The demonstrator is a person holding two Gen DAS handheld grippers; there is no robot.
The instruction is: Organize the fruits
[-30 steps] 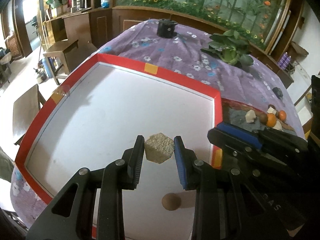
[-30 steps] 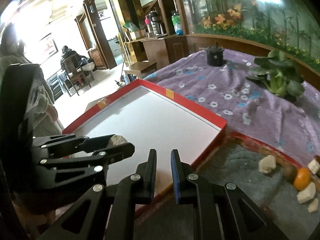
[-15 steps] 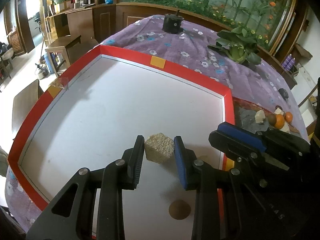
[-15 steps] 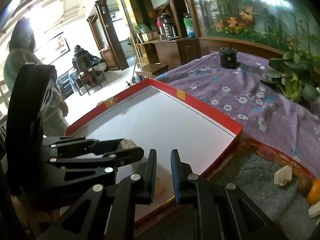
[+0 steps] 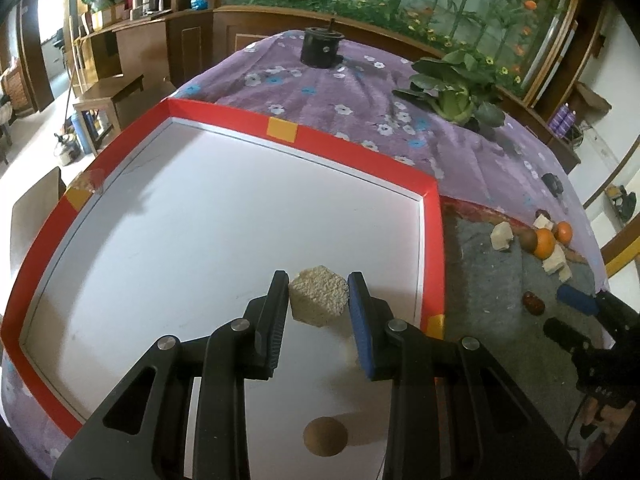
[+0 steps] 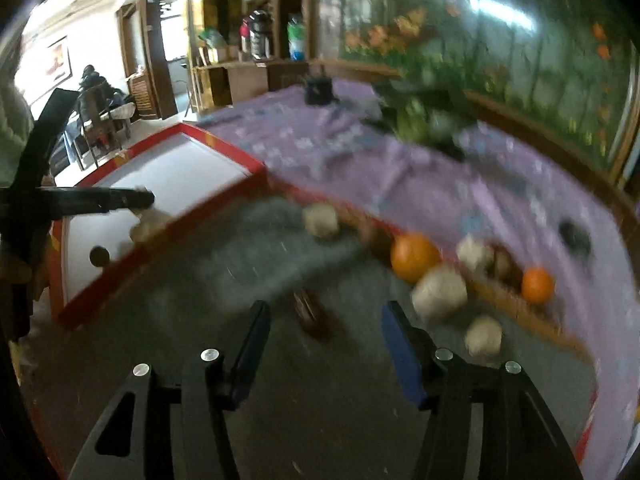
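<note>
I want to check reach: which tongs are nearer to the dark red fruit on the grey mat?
Right. The right tongs, open, hover just before the dark red fruit; the left tongs hold a beige block over the white tray.

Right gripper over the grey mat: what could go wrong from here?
1. The right gripper has just been opening, with nothing between its jaws; its view is blurred, so it could miss or knock the dark red fruit ahead.
2. The beige chunks and oranges crowd close by; a wide jaw may bump them.
3. The left gripper holds a beige block above the white tray; it could slip.
</note>
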